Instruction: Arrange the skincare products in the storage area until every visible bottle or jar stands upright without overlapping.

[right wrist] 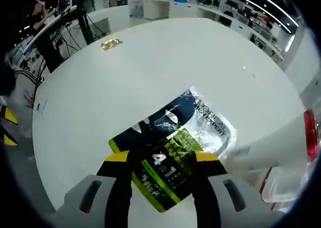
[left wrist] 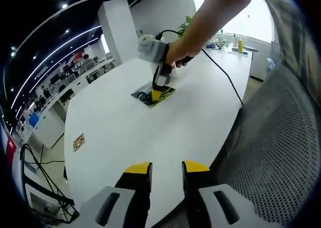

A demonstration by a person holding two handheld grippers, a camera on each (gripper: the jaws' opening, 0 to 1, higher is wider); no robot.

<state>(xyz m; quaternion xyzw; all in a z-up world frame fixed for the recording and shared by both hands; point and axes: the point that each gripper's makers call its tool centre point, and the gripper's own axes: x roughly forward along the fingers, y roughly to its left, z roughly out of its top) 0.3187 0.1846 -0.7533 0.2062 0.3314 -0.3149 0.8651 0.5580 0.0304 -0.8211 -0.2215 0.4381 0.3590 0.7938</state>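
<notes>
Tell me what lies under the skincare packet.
The packet lies flat on the white table, between the right gripper's fingers. The table surface directly beneath it is covered, so anything there is hidden.

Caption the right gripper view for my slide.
Right tool open over a flat product pouch on the white table.

White table, mesh chair, bright windows, ceiling light strips

Bright ceiling strips and window glare, soft shadows, heavy fisheye bending at edges.
</notes>
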